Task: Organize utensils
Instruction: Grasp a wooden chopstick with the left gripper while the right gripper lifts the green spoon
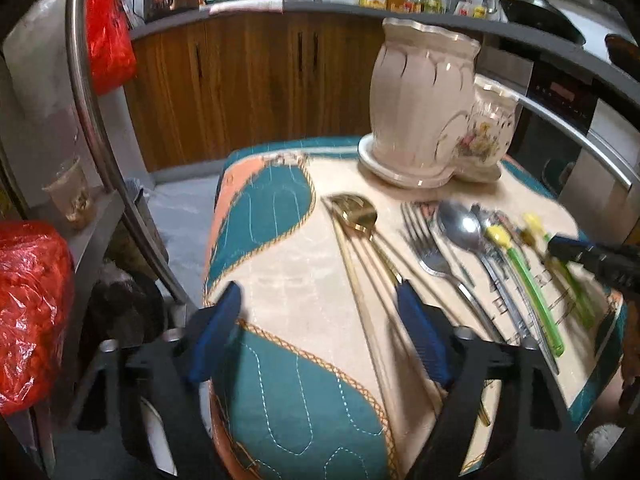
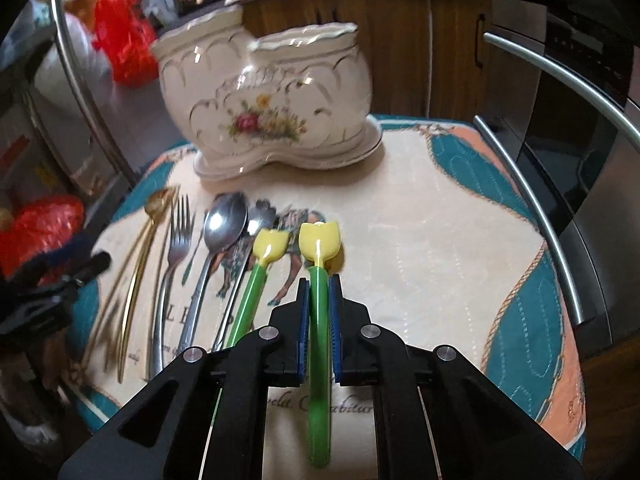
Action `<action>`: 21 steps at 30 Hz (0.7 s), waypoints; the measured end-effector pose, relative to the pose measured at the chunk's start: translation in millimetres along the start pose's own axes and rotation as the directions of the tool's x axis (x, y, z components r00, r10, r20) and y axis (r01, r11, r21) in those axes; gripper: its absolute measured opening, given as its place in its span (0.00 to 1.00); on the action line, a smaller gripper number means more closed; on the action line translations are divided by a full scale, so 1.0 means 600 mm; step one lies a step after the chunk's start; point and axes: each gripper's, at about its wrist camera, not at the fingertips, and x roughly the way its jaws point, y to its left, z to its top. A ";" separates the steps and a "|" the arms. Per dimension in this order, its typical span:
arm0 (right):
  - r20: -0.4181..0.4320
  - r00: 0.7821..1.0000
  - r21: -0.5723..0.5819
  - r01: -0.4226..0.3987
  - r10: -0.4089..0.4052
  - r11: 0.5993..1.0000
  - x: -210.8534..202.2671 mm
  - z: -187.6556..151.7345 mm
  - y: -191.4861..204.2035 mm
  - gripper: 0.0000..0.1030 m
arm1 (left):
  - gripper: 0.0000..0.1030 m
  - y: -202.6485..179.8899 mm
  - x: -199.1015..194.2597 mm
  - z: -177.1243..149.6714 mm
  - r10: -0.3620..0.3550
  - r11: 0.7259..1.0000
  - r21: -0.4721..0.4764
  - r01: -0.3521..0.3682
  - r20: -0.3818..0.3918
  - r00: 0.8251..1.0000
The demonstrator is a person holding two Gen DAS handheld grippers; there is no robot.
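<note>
We see the right gripper (image 2: 319,280) clamped on the green handle of a tulip spoon (image 2: 319,240), its blue pads pressing both sides of the stem just behind the yellow head. A 2nd tulip spoon (image 2: 271,245) lies just to its left on the patterned cloth (image 2: 420,220). Further left lie 2 steel spoons (image 2: 224,224), a fork (image 2: 178,236) and a gold spoon with gold chopsticks (image 2: 154,204) at the far left of the row. The cream flowered holder (image 2: 264,96) stands at the far edge of the cloth, well apart from the row. The left gripper (image 1: 318,302) hangs wide above the gold chopsticks (image 1: 352,264), its pads pressing nothing.
</note>
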 end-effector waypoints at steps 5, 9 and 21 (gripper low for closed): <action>0.017 1.000 -0.023 -0.022 0.022 1.000 -0.005 -0.002 0.000 0.10 | 0.52 -0.020 0.003 -0.002 0.000 1.000 0.030 0.000 -0.026 1.000; 0.032 0.999 -0.051 -0.036 0.038 0.998 -0.011 -0.002 0.001 0.10 | 0.33 -0.048 0.012 0.001 0.025 0.997 0.079 -0.020 -0.065 0.998; 0.064 0.994 -0.084 -0.085 0.091 0.993 -0.026 -0.001 -0.012 0.10 | 0.22 -0.068 0.044 0.031 0.113 0.989 0.109 -0.098 -0.149 0.982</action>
